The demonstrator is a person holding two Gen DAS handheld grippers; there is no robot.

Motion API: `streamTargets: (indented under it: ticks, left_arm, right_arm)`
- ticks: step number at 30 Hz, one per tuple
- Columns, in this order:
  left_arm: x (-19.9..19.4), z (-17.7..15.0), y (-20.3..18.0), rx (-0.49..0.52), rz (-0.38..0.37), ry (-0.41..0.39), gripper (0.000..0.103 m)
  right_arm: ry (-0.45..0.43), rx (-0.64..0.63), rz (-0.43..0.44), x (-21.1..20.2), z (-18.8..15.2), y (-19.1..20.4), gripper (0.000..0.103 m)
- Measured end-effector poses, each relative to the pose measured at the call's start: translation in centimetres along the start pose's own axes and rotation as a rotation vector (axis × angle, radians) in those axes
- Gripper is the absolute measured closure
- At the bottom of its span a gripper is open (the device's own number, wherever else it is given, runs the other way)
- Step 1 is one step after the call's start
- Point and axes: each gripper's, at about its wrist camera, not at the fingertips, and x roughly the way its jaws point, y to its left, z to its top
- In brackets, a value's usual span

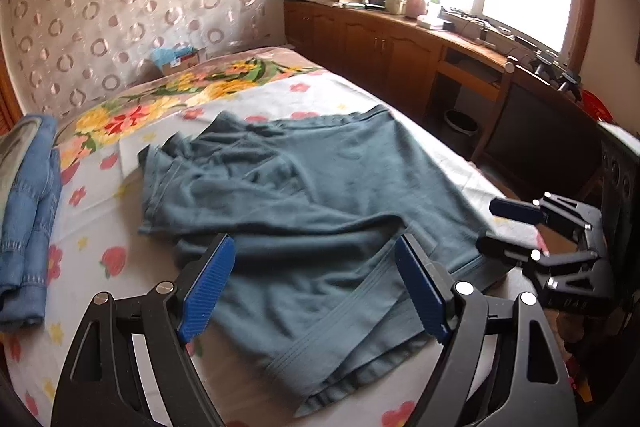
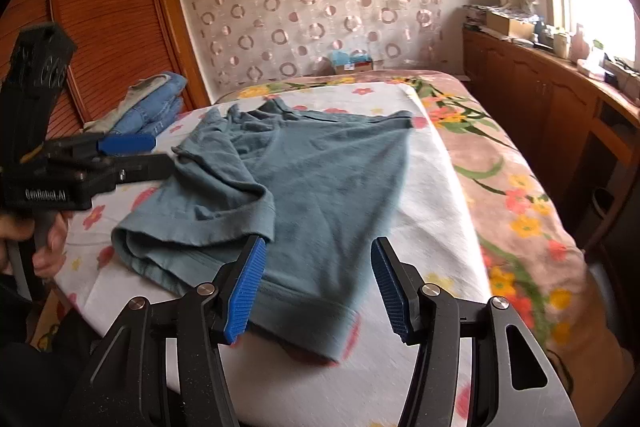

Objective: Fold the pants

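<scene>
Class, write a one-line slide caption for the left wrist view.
Open left tongs hover over teal pants lying rumpled on a floral bed, right tongs alongside.

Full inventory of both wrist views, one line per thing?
pants: 1, grey-blue, spread crumpled on the bed
sheet: 1, white with flowers, under the pants
blanket: 1, tan floral, bed's window side
jeans: 1 pile, blue denim, bed's far edge by the wardrobe
box: 1, cardboard, blue contents, head of the bed
cabinet: 1 long, brown wood, below the window, cluttered top
left gripper: 1, black, blue pads, open over the waistband
right gripper: 1, same, open, holding nothing
</scene>
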Motion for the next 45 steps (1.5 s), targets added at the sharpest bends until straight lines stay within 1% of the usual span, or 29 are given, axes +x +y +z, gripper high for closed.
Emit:
streamTargets:
  ticks: [1,3,4,5,9,12,15,16,18,19,20,22,24,28,33,38,45]
  left_arm:
    - [0.0,-0.3,0.3,-0.002,0.005,0.001,0.02]
    - [0.0,-0.8,1.0,-0.011,0.014,0.006,0.02]
    - [-0.1,-1.1,1.4,-0.018,0.017,0.01,0.02]
    - [-0.1,-1.5,1.9,-0.025,0.02,0.014,0.02]
    - [-0.2,-2.6,3.3,-0.058,0.032,0.019,0.02]
    - [-0.1,-3.1,4.1,-0.077,0.042,0.028,0.02]
    - [0.0,-3.5,4.6,-0.091,0.046,0.032,0.02]
    - [0.1,-3.6,4.8,-0.096,0.046,0.034,0.02]
    - [0.2,-3.9,4.9,-0.101,0.046,0.038,0.02]
    - [0.3,-4.0,4.9,-0.103,0.046,0.041,0.02]
    - [0.3,-4.1,4.9,-0.105,0.046,0.043,0.02]
    - [0.4,-4.1,4.9,-0.107,0.047,0.046,0.02]
    - [0.4,-4.2,5.0,-0.106,0.046,0.045,0.02]
    - [0.2,-4.2,4.8,-0.102,0.042,0.036,0.02]
    - [0.2,-4.1,4.5,-0.092,0.033,0.032,0.02]
    - [0.4,-4.1,3.9,-0.08,0.026,0.039,0.02]
    - [0.7,-4.0,3.1,-0.066,0.016,0.045,0.02]
  right_arm:
    - [0.003,-0.003,0.009,0.4,0.1,0.1,0.056]
    - [0.013,-0.002,0.026,1.4,0.4,0.2,0.059]
    - [0.022,0.001,0.039,2.0,0.6,0.3,0.063]
    - [0.031,0.001,0.055,2.6,0.8,0.5,0.065]
    - [0.053,-0.02,0.071,4.1,1.4,0.9,0.067]
    - [0.076,-0.028,0.059,5.1,1.8,0.7,0.067]
    - [0.101,-0.026,0.059,5.8,2.1,0.5,0.07]
    - [0.107,-0.024,0.064,5.9,2.2,0.4,0.072]
    - [0.117,-0.027,0.08,6.1,2.4,0.5,0.081]
    - [0.115,-0.028,0.085,5.9,2.5,0.6,0.086]
    - [0.11,-0.029,0.094,5.7,2.6,0.5,0.093]
    - [0.103,-0.043,0.131,5.0,2.8,0.7,0.097]
    - [0.071,-0.056,0.134,3.9,2.9,0.9,0.098]
    - [0.036,-0.06,0.136,1.8,3.3,0.5,0.098]
    - [0.005,-0.056,0.12,-0.6,2.6,0.0,0.098]
    - [-0.009,-0.043,0.093,-2.0,2.0,-0.6,0.098]
    - [0.004,-0.021,0.063,-3.5,0.7,-0.6,0.098]
